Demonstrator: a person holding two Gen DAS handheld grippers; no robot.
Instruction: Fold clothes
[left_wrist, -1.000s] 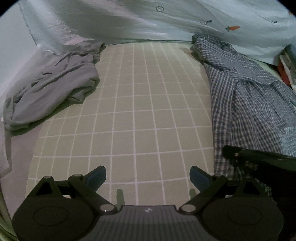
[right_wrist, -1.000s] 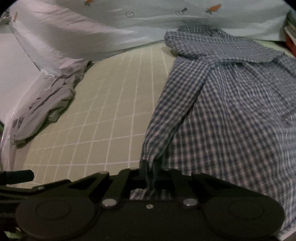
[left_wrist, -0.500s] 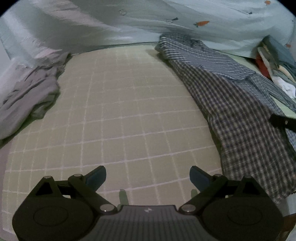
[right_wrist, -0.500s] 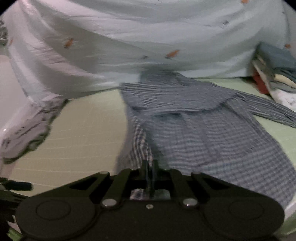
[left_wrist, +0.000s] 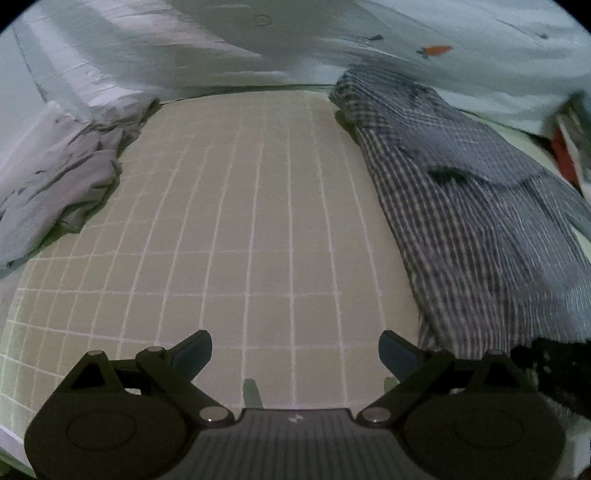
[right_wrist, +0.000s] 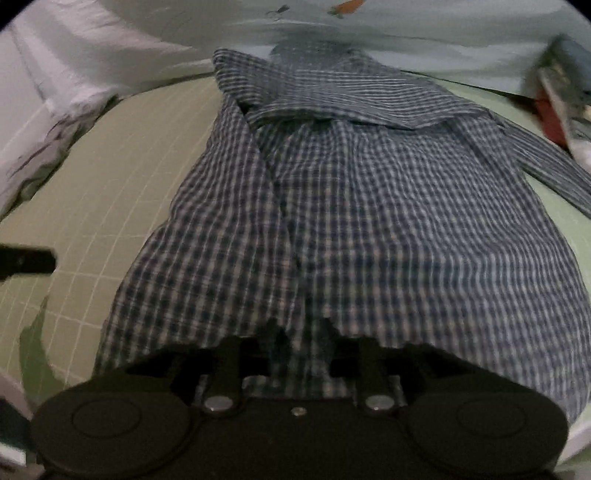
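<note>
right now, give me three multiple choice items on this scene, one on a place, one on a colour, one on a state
1. Seen from the left wrist camera, where does the grey garment lie?
A. at the left edge of the gridded mat
B. on top of the checked shirt
C. between the fingers of the left claw

2. What colour is the checked shirt?
A. red and yellow
B. blue and white
C. plain green

3. How does the left claw stand?
A. shut on the shirt
B. shut on the grey garment
C. open, nothing between its fingers

Answers: 1 A, it is bunched at the mat's left side. 2 B, the check is dark blue on white. 3 C, bare mat shows between its spread fingers.
</note>
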